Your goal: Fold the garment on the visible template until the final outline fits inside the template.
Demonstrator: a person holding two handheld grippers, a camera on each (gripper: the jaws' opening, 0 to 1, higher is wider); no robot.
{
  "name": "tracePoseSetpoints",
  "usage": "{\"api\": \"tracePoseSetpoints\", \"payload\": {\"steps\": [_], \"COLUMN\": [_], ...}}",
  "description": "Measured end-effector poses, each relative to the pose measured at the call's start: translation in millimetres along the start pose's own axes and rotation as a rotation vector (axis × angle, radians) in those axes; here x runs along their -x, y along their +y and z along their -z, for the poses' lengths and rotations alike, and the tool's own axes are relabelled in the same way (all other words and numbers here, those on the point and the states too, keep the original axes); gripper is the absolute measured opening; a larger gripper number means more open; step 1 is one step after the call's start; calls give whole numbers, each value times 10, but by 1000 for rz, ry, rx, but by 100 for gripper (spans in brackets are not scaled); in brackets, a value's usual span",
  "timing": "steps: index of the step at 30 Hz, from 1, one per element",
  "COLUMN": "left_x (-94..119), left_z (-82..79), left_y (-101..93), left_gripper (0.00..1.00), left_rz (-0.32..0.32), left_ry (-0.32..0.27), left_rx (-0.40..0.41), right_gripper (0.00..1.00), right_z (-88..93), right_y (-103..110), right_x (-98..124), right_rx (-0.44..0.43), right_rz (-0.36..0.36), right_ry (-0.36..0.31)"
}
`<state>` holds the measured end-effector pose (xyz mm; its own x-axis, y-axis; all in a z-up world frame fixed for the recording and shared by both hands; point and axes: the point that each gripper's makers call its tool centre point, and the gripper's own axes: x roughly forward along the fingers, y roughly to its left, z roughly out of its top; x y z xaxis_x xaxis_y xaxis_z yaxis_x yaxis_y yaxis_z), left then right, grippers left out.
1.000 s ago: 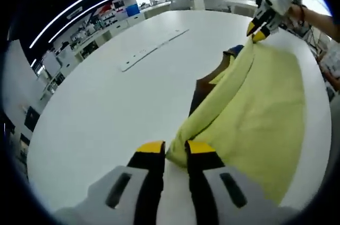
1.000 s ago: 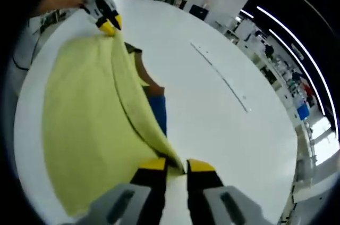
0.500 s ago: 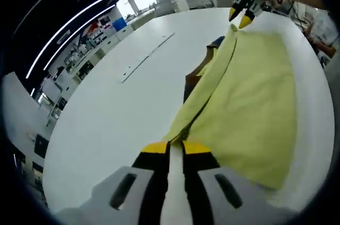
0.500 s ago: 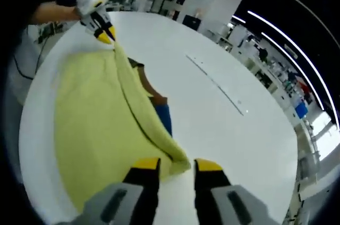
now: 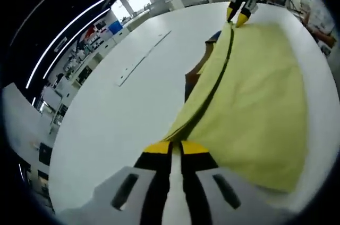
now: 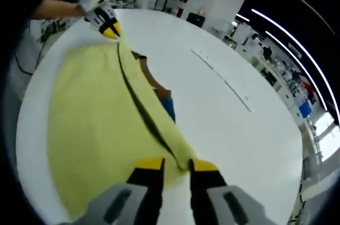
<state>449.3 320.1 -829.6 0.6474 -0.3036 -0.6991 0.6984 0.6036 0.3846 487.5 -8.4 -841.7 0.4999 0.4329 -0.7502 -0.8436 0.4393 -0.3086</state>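
A pale yellow garment (image 5: 255, 92) lies on the white table (image 5: 117, 113), doubled over with its folded edge pulled into a straight line between the two grippers. My left gripper (image 5: 176, 148) is shut on the near end of that edge. My right gripper (image 5: 237, 16) pinches the far end. In the right gripper view the garment (image 6: 95, 124) runs from my right gripper (image 6: 176, 165), shut on its corner, up to my left gripper (image 6: 110, 32). A brown and blue template (image 6: 159, 89) pokes out from under the fold, its brown part (image 5: 193, 78) beside the edge.
A thin white strip (image 5: 142, 55) lies on the table away from the garment, also seen as the strip (image 6: 223, 80). A person's arm (image 6: 56, 7) holds the far gripper. Shelves and desks (image 5: 85, 44) stand beyond the table's rim.
The slack, bunched fold has been drawn taut and straight between the grippers. The right jaws stood wider half a second ago and have closed on the cloth corner again.
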Motion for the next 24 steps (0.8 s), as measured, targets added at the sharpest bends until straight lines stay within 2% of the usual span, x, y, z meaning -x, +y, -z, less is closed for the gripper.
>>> {"api": "tracePoseSetpoints", "payload": {"steps": [3,6,8,9,11,13,14,16,18,20,23,24], "left_x": [-93,-139,-144,-142,-145,-105,-74,-42,-9,56,146,174], "left_z": [30,30,48,60,55,36,25,6,15,-46,-82,-88], "left_y": [83,117,163,174,239,240,241,230,255,192,43,14], "left_gripper": [3,4,4,5,8,12,13,17,21,26,36,40], "left_rz": [-24,-32,-65,-75,-92,-102,-107,-92,-85,-54,18,30], "left_ry": [3,-5,0,5,-15,-25,-38,-61,-84,-117,-133,-142], "left_rx": [48,105,166,209,278,335,403,490,540,607,672,668], "right_gripper": [12,12,12,12,12,14,15,17,21,31,48,51], "right_z": [-20,-65,-60,-38,-40,-70,-76,-77,-78,-82,-102,-113], "right_y": [-149,-231,-291,-372,-433,-427,-442,-424,-391,-303,-153,-116], "right_x": [-39,-79,-81,-62,-32,-15,5,35,72,100,173,203], "right_rx": [-18,-56,-77,-101,-151,-215,-243,-284,-352,-445,-503,-515], "right_rz": [73,104,131,177,198,187,181,162,138,91,17,6], "right_ry": [-7,-33,-33,-26,-40,-67,-78,-85,-94,-106,-114,-114]}}
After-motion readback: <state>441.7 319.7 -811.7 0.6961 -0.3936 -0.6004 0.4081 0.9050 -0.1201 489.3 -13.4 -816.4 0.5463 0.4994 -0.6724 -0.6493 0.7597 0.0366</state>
